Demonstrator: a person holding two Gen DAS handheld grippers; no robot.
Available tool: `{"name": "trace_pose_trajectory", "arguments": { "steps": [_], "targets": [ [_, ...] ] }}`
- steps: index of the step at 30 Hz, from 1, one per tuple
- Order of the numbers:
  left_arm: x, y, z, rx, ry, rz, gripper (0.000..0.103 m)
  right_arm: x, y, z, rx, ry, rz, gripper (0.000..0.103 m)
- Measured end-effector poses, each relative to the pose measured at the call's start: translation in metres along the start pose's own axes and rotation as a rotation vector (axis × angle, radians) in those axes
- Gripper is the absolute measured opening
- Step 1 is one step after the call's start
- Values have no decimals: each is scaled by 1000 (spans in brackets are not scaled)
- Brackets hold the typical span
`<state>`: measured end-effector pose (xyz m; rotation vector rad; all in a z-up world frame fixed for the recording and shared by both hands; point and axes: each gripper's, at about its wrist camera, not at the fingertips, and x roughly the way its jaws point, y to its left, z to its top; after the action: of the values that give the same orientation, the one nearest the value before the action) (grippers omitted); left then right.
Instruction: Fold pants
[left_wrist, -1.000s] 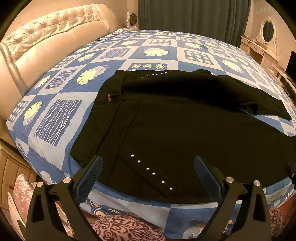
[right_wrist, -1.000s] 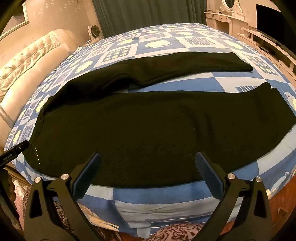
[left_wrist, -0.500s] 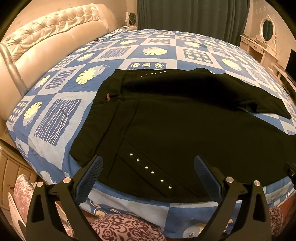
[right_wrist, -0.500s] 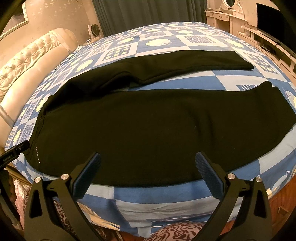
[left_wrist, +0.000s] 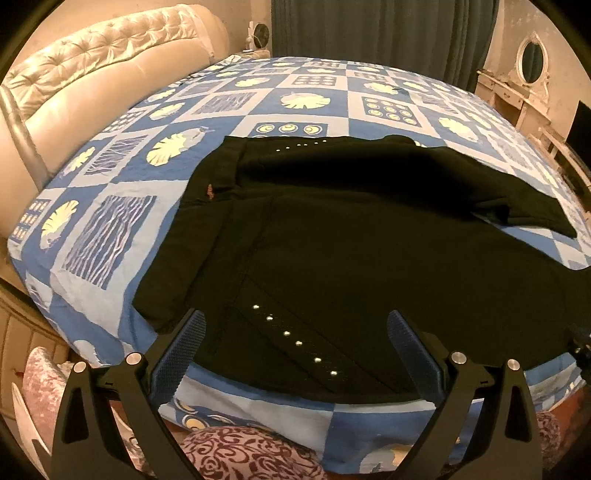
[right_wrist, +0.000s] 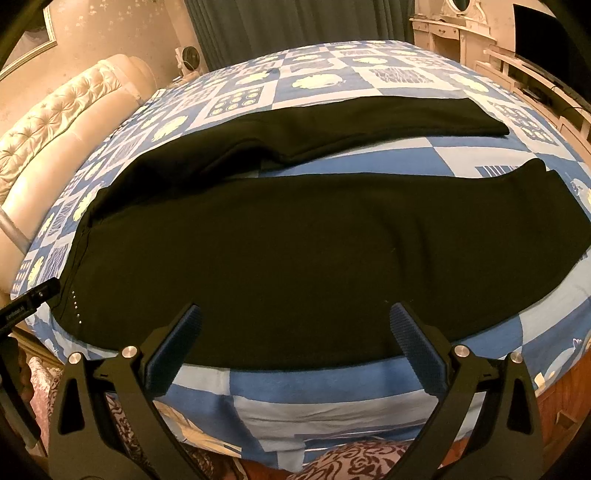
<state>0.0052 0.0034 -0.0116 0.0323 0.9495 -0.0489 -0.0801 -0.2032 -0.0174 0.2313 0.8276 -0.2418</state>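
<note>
A: Where are the pants (left_wrist: 369, 258) lying?

B: They are lying flat on the bed (left_wrist: 110, 229), legs spread apart; the waist is sitting toward nine o'clock in the right view, the far leg (right_wrist: 369, 125) reaching toward one o'clock.

A: And the tongs?

B: The left gripper (left_wrist: 295, 343) and right gripper (right_wrist: 295, 332) are both hanging wide open over the near edge, holding nothing.

A: What is worrying you?

B: The cloth is looking soft. Pinching only the top layer, I'd guess, risks the fold bunching or sliding off the bed edge.
</note>
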Motion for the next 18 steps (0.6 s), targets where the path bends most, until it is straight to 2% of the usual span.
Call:
{"name": "trace_pose_trajectory", "arguments": {
  "steps": [4, 6, 10, 12, 15, 18],
  "targets": [
    [-2, 1, 2, -10, -14, -110, 98, 0, -1, 0, 4, 6, 3, 101],
    [-6, 6, 2, -23, -25, -233, 98, 1, -2, 0, 9, 10, 5, 101],
    [-22, 23, 13, -44, -117, -393, 98, -1, -4, 0, 22, 17, 11, 101],
    [-28, 38, 28, -63, -170, -417, 98, 0, -6, 0, 31, 26, 16, 101],
    [-19, 67, 51, -141, -152, -531, 98, -1, -7, 2, 46, 40, 38, 101],
    [11, 100, 84, -201, -76, -624, 98, -2, -6, 14, 29, 39, 72, 101]
  ]
}}
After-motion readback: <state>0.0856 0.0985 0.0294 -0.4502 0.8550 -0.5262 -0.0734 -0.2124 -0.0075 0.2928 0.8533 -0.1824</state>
